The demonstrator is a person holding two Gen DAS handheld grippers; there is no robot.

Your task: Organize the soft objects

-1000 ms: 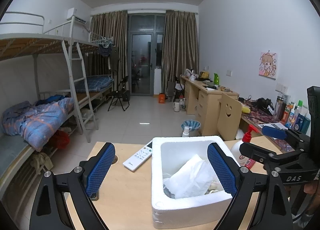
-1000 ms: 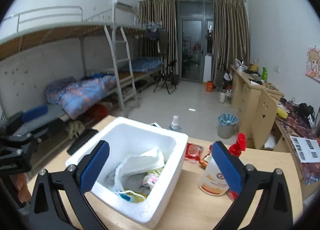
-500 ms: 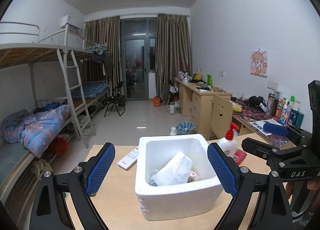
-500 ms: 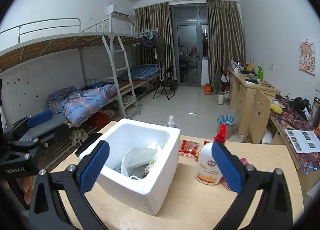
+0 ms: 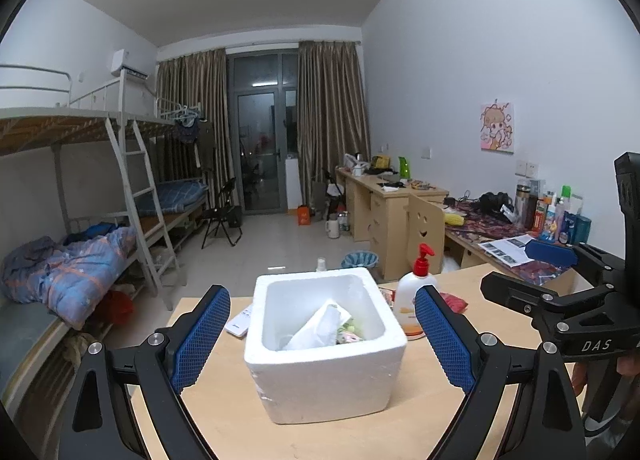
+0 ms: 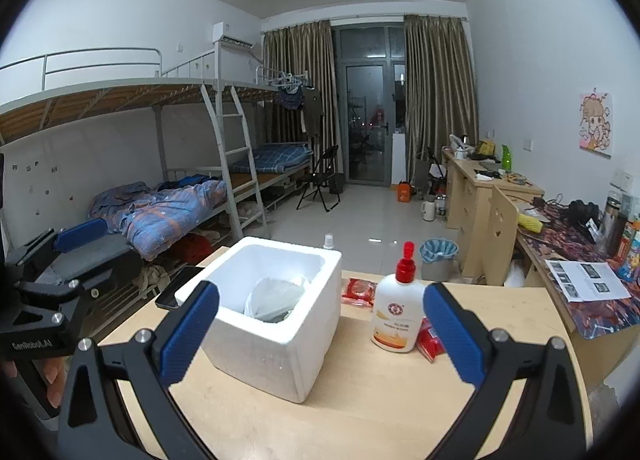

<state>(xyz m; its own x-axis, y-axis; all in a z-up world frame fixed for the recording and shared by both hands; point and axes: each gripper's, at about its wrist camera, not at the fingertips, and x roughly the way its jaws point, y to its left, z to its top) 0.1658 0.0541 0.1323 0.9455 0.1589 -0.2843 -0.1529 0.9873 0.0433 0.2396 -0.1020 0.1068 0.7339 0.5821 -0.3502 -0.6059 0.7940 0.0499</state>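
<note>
A white foam box (image 5: 324, 356) stands on the wooden table (image 5: 224, 412); it also shows in the right wrist view (image 6: 276, 324). Inside lie a white tissue pack (image 5: 320, 326) and several small soft items; the right wrist view shows a whitish bag (image 6: 276, 298) in it. My left gripper (image 5: 322, 340) is open and empty, held back above the table with the box between its fingers in view. My right gripper (image 6: 320, 332) is open and empty, to the right of the box. The right gripper shows at the left wrist view's right edge (image 5: 560, 300).
A white pump bottle with a red top (image 6: 398, 312) stands right of the box, with red packets (image 6: 360, 292) behind and beside it. A white remote (image 5: 240, 322) and a black phone (image 6: 176, 290) lie left of the box. Desks stand at right, bunk beds at left.
Both grippers have pulled back and up from the box, which now looks smaller and farther. Both stay open and empty.
</note>
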